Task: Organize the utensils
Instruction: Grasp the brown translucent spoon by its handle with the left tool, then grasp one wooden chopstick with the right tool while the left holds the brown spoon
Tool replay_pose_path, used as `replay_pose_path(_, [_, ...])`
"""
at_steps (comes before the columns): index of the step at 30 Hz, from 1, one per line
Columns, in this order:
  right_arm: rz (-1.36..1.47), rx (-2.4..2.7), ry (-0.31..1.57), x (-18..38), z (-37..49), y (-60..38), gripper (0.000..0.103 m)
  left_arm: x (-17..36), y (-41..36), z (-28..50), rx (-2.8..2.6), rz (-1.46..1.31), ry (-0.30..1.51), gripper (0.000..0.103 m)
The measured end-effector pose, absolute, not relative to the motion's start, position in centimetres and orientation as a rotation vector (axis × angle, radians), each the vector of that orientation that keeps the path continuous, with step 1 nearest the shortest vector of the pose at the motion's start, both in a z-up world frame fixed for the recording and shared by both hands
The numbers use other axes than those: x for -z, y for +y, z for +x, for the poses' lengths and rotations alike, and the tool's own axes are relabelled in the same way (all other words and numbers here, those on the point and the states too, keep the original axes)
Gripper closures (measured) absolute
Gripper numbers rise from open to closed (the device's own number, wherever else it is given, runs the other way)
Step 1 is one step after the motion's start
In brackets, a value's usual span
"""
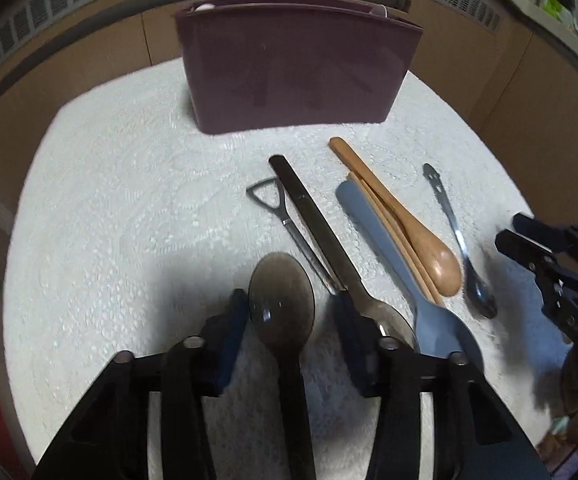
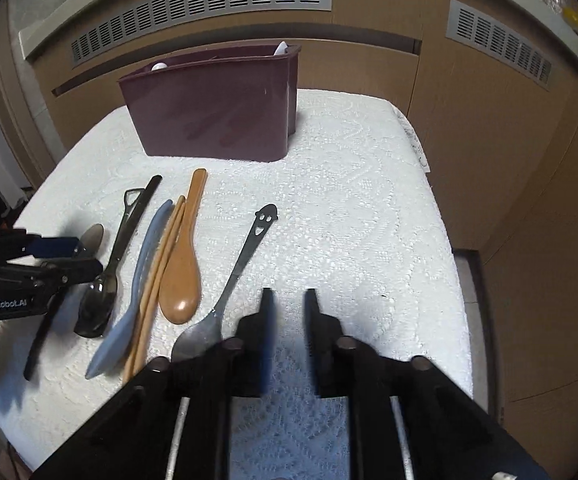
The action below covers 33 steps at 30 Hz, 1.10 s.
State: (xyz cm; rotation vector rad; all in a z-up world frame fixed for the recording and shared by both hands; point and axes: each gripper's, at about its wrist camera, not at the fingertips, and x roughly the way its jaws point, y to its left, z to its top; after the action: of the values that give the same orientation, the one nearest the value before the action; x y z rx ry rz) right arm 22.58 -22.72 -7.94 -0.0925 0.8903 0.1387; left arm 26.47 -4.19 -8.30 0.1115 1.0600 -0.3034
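A home kitchen, brown cupboard doors (image 2: 469, 128), grey air vents (image 2: 209, 4), white lace cloth (image 2: 329, 200), spoons (image 2: 181, 276) lying out

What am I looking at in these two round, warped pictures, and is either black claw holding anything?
Each picture comes from a wide-angle camera mounted on a hand-held two-finger gripper, looking along its fingers. A person holds one per hand; there is no robot arm. In the left view, the left gripper is open around the bowl of a dark translucent spoon, not yet clamped. In the right view, the right gripper is open and empty above a white lace cloth. On the cloth lie a wooden spoon, chopsticks, a blue spoon, a smiley-handled metal spoon and, behind them, a maroon utensil holder.
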Motion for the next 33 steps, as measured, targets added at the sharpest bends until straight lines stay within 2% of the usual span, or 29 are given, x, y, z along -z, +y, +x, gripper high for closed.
replay_pose_path(1, [-0.117, -0.127, 0.875, 7.9, 22.5, -22.5, 0.050, 8.3, -4.3, 26.5, 0.301, 0.117, 1.052, 0.070])
replay_pose_path(2, [-0.157, -0.107, 0.849, 7.7, 22.3, -22.2, 0.039, 8.2, -4.2, 26.6, 0.301, 0.101, 1.049, 0.070])
replay_pose_path(6, [-0.253, -0.049, 0.821, 7.3, 22.2, -22.1, 0.021, 6.9, -2.9, 26.4, 0.268, 0.048, 0.961, 0.070])
replay_pose_path(7, [-0.269, -0.040, 0.828, 7.4, 22.4, -22.1, 0.014, 6.4, -2.5, 26.3, 0.257, 0.042, 0.934, 0.070])
replay_pose_path(11, [-0.357, -0.012, 0.820, 7.5, 22.4, -21.4, 0.007, 4.4, -0.8, 25.8, 0.216, -0.012, 0.820, 0.070])
replay_pose_path(17, [-0.306, -0.143, 0.778, 6.1, 21.6, -20.2, 0.008, 3.3, 1.7, 25.6, 0.210, -0.101, 0.776, 0.070])
replay_pose_path(18, [-0.283, -0.175, 0.789, 5.9, 21.9, -20.2, 0.009, 3.3, 2.0, 25.7, 0.209, -0.114, 0.774, 0.070])
replay_pose_path(19, [-0.259, -0.197, 0.807, 5.8, 22.3, -20.1, 0.018, 3.3, 2.2, 25.8, 0.208, -0.127, 0.771, 0.070])
replay_pose_path(20, [-0.234, -0.208, 0.832, 5.8, 22.9, -20.1, 0.039, 3.2, 2.5, 25.6, 0.206, -0.139, 0.765, 0.070])
replay_pose_path(21, [-0.210, -0.217, 0.866, 5.9, 23.7, -20.0, 0.050, 3.1, 2.7, 25.5, 0.204, -0.145, 0.760, 0.070])
replay_pose_path(22, [-0.181, -0.232, 0.898, 6.2, 24.3, -20.0, 0.069, 3.1, 2.9, 25.4, 0.203, -0.149, 0.754, 0.070])
replay_pose_path(23, [-0.147, -0.254, 0.929, 6.5, 24.9, -20.0, 0.075, 3.0, 3.1, 25.2, 0.203, -0.153, 0.750, 0.070])
replay_pose_path(28, [-0.115, -0.316, 0.955, 7.0, 26.1, -18.0, 0.076, 2.9, 3.5, 24.7, 0.212, -0.165, 0.742, 0.070])
replay_pose_path(32, [-0.122, -0.399, 0.988, 7.2, 26.4, -15.6, 0.091, 2.8, 3.5, 24.3, 0.218, -0.165, 0.741, 0.070])
replay_pose_path(33, [-0.144, -0.408, 0.985, 7.3, 26.2, -15.0, 0.091, 2.8, 3.5, 24.2, 0.218, -0.167, 0.741, 0.070])
